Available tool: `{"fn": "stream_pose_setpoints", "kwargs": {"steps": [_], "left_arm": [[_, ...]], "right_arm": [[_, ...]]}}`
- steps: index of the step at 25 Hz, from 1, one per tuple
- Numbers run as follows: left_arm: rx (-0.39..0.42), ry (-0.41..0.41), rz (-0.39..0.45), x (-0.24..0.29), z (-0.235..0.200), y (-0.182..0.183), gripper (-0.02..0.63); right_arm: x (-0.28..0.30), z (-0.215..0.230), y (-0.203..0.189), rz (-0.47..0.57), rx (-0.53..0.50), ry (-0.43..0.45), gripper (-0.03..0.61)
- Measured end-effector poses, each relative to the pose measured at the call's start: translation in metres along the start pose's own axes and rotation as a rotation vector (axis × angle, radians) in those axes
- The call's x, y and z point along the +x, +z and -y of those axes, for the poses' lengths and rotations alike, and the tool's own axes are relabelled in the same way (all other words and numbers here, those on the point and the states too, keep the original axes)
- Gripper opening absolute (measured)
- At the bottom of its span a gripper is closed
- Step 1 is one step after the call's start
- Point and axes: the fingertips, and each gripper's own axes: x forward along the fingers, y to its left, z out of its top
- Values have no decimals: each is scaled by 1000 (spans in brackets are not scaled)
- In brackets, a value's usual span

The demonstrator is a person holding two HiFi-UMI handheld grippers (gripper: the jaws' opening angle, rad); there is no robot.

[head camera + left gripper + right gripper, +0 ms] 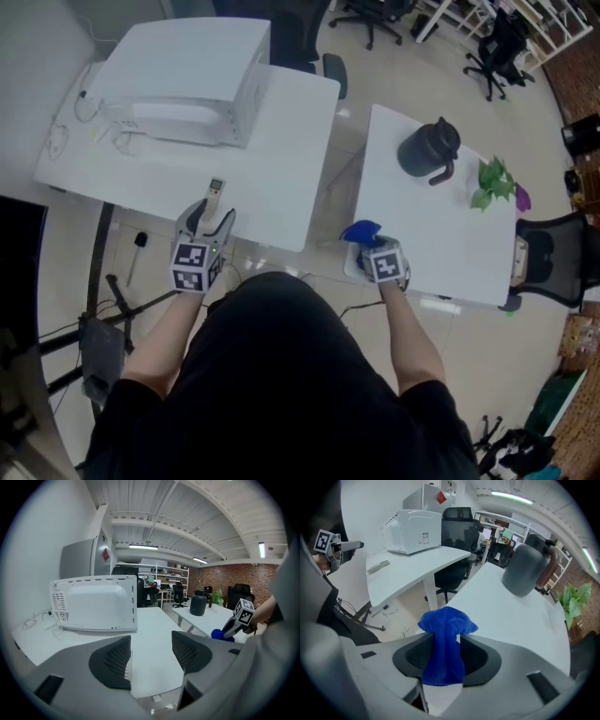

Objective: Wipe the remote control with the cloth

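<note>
Your left claw (151,641) is open, right by the remote (216,190). Your right claw (446,641) sits open around the cloth (447,619).

I see a white microwave (187,80) on the bench (281,187) ahead of the left gripper (208,220), its back toward me. Ahead of the right gripper (370,242), a dark jug (427,150) stands on the other bench (422,234), with a green plant (494,183) just right of it.

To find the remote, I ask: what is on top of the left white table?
A white appliance stands at the back, with cables beside it. The remote control lies near the front edge. The surface under the appliance is covered.
</note>
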Motion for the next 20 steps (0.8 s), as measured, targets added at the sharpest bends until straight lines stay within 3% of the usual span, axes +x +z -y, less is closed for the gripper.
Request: {"fn": "stream_pose_setpoints", "kwargs": {"steps": [3,7,13,16,20], "left_arm": [[-2,-7,14,-1,0,7,279],[-10,-33,36,-6,3,18,278],[2,-116,90,-16,24,53,270],[45,-147,129,-23,35,78,242],[85,-182,157,-31,48,100,126]], "right_arm": [[-19,3,5,57,60,28,207],[-76,-15,69,304,6,30,210],[-158,-116,174,610,-39,267,209],[-189,-160,205,711,-61,371,158],[-216,-195,233,795,-91,418,89]]}}
